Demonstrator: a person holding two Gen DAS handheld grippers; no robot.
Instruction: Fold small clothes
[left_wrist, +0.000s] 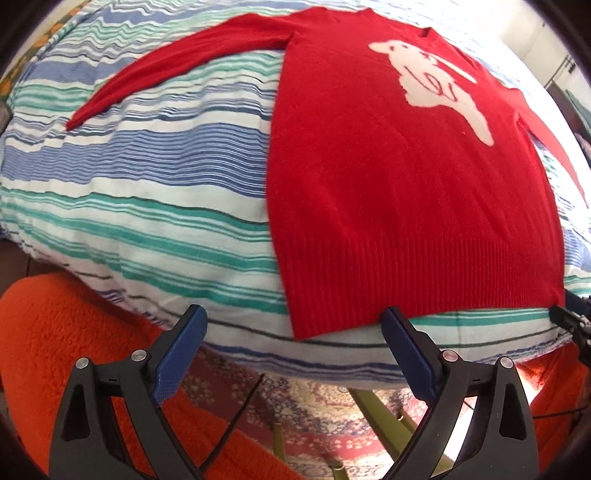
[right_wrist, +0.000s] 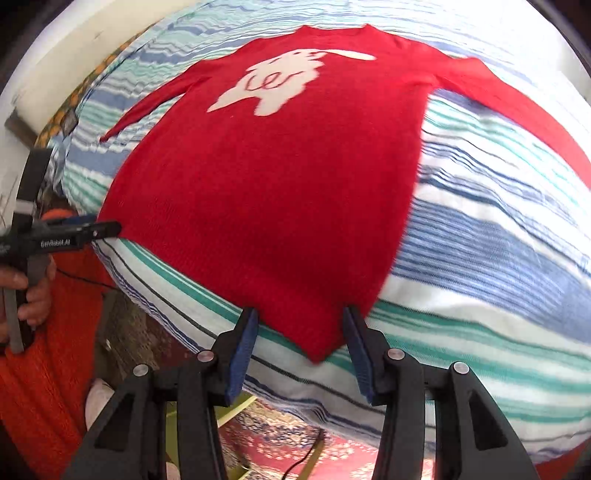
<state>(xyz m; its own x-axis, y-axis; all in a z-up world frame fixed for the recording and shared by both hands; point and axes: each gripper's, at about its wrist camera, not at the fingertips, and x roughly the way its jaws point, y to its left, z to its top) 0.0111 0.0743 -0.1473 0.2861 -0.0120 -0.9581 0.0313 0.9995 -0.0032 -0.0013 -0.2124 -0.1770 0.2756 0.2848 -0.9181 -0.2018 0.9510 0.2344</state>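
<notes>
Wide apart stand the jaws of the left gripper (left_wrist: 293, 325) in the left wrist view, low in the frame, with nothing pressed between the blue pads; the left bottom corner of the red sweater's (left_wrist: 406, 192) ribbed hem lies in the gap just above them. That sweater is spread flat, front up, across the centre and right of the frame on a striped cover (left_wrist: 147, 177) in blue, green and white, its white animal motif (left_wrist: 436, 85) toward the upper right and one sleeve (left_wrist: 177, 62) stretched out to the upper left. Orange fuzzy fabric (left_wrist: 74, 332) fills the lower left, a patterned rug (left_wrist: 314, 406) shows at the bottom, and the tip of the other gripper pokes in at the right edge. In the right wrist view the right gripper (right_wrist: 299, 332) sits at the bottom centre, jaws at a middling width — the sweater's right bottom corner hangs between the pads, which do not press on it. Here the sweater fills the middle of the frame, motif toward the top, sleeves reaching to the left and the upper right. At the left edge a hand (right_wrist: 33, 295) grips the handle of the left gripper, its tip by the sweater's edge.
</notes>
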